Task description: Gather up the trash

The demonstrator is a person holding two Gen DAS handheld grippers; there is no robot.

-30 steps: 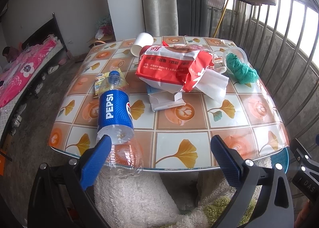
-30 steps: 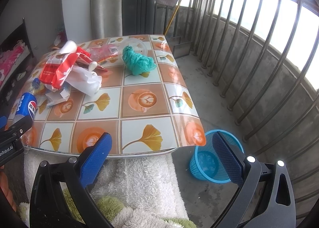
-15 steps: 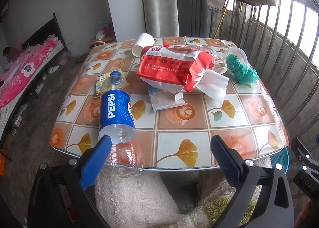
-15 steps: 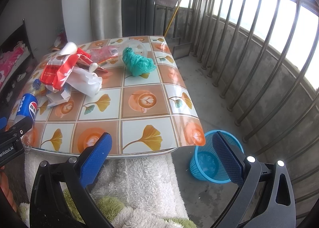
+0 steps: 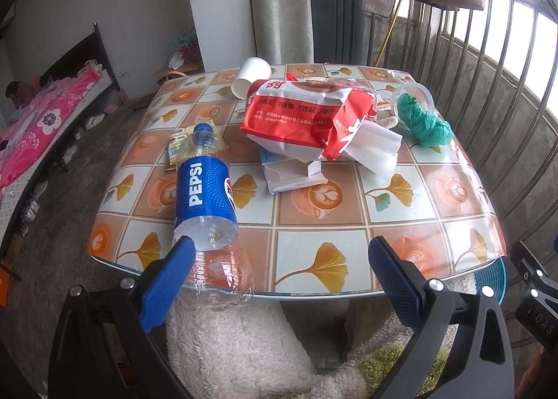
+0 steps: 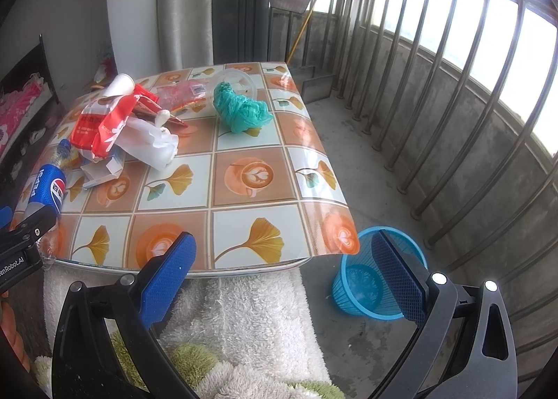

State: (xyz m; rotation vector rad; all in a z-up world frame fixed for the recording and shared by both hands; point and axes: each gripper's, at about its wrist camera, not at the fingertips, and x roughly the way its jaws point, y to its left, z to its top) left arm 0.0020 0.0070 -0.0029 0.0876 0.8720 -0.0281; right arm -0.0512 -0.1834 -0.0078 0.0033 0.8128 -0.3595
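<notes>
Left wrist view: left gripper [image 5: 279,273] has edged closer to the Pepsi bottle [image 5: 205,197] lying at the tabletop [image 5: 348,224] edge, fingers wide open, nothing grasped. Right gripper [image 6: 286,270] likewise open; blue basket [image 6: 352,277] awaits on the floor.

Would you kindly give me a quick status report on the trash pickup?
Left gripper open, right gripper open, both empty. Pepsi bottle lying at table edge by left finger. Blue bin on floor, nothing inside visible. No obstruction seen.

Bright window daylight, fisheye-warped edges, sharp
</notes>
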